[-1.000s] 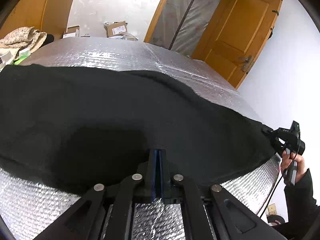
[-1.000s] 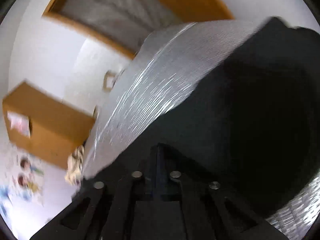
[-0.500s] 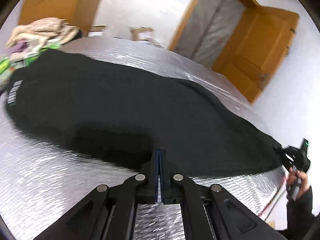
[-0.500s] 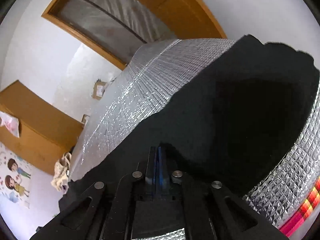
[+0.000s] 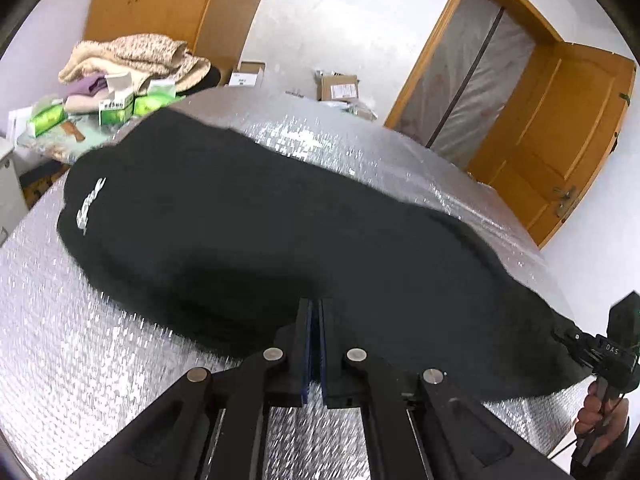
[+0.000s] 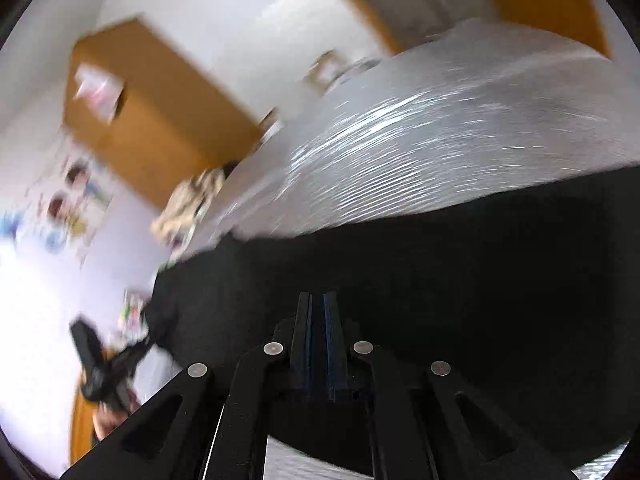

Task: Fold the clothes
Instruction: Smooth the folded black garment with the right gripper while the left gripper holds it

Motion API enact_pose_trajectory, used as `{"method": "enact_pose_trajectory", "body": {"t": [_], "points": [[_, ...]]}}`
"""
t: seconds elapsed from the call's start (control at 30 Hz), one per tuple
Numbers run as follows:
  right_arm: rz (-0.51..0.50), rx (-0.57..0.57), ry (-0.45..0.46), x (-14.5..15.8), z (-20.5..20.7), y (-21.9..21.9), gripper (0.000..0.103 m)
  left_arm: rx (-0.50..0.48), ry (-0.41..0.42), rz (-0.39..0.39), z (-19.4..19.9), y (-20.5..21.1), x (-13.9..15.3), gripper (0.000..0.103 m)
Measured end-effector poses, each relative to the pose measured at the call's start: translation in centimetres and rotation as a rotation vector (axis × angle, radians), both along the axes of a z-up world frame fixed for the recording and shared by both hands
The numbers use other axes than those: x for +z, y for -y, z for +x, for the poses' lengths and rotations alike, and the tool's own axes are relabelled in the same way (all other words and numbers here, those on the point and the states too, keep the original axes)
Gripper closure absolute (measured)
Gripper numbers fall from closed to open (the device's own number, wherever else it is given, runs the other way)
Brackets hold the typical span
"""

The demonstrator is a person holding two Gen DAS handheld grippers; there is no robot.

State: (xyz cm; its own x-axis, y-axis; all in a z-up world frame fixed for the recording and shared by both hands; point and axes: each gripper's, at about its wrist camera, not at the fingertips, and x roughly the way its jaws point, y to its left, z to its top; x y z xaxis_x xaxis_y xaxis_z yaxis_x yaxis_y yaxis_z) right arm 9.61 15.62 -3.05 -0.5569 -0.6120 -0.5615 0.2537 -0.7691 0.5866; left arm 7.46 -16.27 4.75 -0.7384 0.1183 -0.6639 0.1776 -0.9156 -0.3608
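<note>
Now, garment: black garment (image 5: 280, 232) spread flat across the silver quilted tabletop (image 5: 72, 344), with a small white logo (image 5: 90, 206) near its far left end
Garment edge: near hem runs from the left tool (image 5: 315, 308) across to the right tool (image 5: 562, 334) at the far right of the left view
Left tool: clenched, its blue-lined fingers pressed together on the near edge of the black garment
Right tool: in its own view (image 6: 319, 300) a narrow gap shows between the pads and the jaws are opening; black cloth lies right at the tips, but whether it is pinched I cannot tell, as the view is blurred
Right hand: a hand (image 5: 598, 412) grips the right tool's handle beyond the tabletop corner
Beyond the tabletop: heap of folded fabrics (image 5: 136, 56) and green-and-white boxes (image 5: 116, 106) at far left; cardboard boxes (image 5: 338, 86) on the floor; an orange wooden door (image 5: 560, 132) stands ajar
</note>
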Motion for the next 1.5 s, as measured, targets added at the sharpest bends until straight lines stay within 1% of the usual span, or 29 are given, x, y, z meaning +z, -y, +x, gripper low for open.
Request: {"method": "enact_pose_trajectory", "body": {"t": [0.13, 0.17, 0.23, 0.27, 0.4, 0.5, 0.53, 0.63, 0.67, 0.7, 0.73, 0.77, 0.8, 0.87, 0.97, 1.07, 1.13, 1.23, 1.27, 1.37, 1.43, 1.5], "points": [[0.082, 0.169, -0.039, 0.5, 0.6, 5.3, 0.081, 0.012, -0.021, 0.022, 1.6, 1.0, -0.1, 0.099], [0.104, 0.212, -0.05, 0.5, 0.8, 6.6, 0.08, 0.028, -0.023, 0.027, 1.9, 1.4, 0.0, 0.098], [0.148, 0.297, -0.074, 0.6, 1.2, 9.1, 0.079, 0.061, -0.032, 0.045, 2.2, 2.4, 0.1, 0.09], [0.169, 0.337, -0.091, 0.6, 1.4, 10.3, 0.079, 0.076, -0.032, 0.056, 2.3, 2.9, 0.0, 0.088], [0.276, 0.474, -0.145, 0.2, 2.4, 14.6, 0.079, 0.122, -0.022, 0.092, 2.3, 4.8, -0.3, 0.084], [0.344, 0.548, -0.163, -0.5, 3.0, 16.9, 0.079, 0.141, -0.008, 0.112, 1.9, 5.8, -1.0, 0.083], [0.366, 0.561, -0.171, -0.7, 3.2, 17.4, 0.079, 0.142, -0.015, 0.126, 1.8, 6.0, -1.1, 0.083], [0.423, 0.591, -0.204, -0.8, 3.7, 18.4, 0.079, 0.133, -0.015, 0.124, 1.6, 6.1, -1.2, 0.083], [0.437, 0.598, -0.214, -0.8, 4.0, 18.5, 0.08, 0.128, -0.014, 0.124, 1.5, 6.2, -1.2, 0.083], [0.451, 0.6, -0.223, -0.8, 4.1, 18.7, 0.084, 0.126, -0.013, 0.121, 1.5, 6.3, -1.2, 0.085], [0.461, 0.6, -0.23, -0.8, 4.0, 19.1, 0.096, 0.124, -0.012, 0.118, 1.5, 6.4, -1.2, 0.093], [0.465, 0.6, -0.237, -0.7, 3.8, 19.5, 0.098, 0.123, -0.017, 0.128, 1.6, 6.6, -1.2, 0.097], [0.469, 0.6, -0.243, -0.5, 3.6, 20.0, 0.1, 0.122, -0.022, 0.138, 1.7, 6.8, -1.2, 0.099], [0.471, 0.603, -0.262, -0.1, 3.7, 20.3, 0.101, 0.12, -0.032, 0.158, 2.0, 7.3, -1.2, 0.101], [0.451, 0.611, -0.287, 0.8, 4.0, 20.0, 0.101, 0.11, -0.075, 0.156, 3.1, 7.4, -0.4, 0.101], [0.437, 0.641, -0.307, 1.5, 4.7, 19.6, 0.101, 0.1, -0.089, 0.128, 3.7, 7.5, -0.1, 0.101], [0.453, 0.678, -0.287, 0.8, 4.9, 19.9, 0.101, 0.104, -0.063, 0.137, 3.7, 7.9, -0.9, 0.101], [0.487, 0.704, -0.238, -0.6, 4.7, 20.4, 0.1, 0.102, -0.042, 0.184, 3.7, 8.4, -2.1, 0.101], [0.475, 0.704, -0.234, -0.5, 4.6, 20.2, 0.097, 0.1, -0.043, 0.189, 3.8, 8.4, -2.1, 0.101], [0.444, 0.705, -0.209, 0.2, 4.2, 19.7, 0.096, 0.092, -0.031, 0.207, 4.0, 8.6, -2.0, 0.101], [0.386, 0.672, -0.202, 1.1, 3.6, 18.8, 0.096, 0.098, -0.027, 0.202, 4.5, 8.6, -1.6, 0.101], [0.32, 0.618, -0.189, 2.0, 2.6, 18.0, 0.096, 0.098, -0.062, 0.183, 5.0, 8.3, -0.3, 0.101]]}}
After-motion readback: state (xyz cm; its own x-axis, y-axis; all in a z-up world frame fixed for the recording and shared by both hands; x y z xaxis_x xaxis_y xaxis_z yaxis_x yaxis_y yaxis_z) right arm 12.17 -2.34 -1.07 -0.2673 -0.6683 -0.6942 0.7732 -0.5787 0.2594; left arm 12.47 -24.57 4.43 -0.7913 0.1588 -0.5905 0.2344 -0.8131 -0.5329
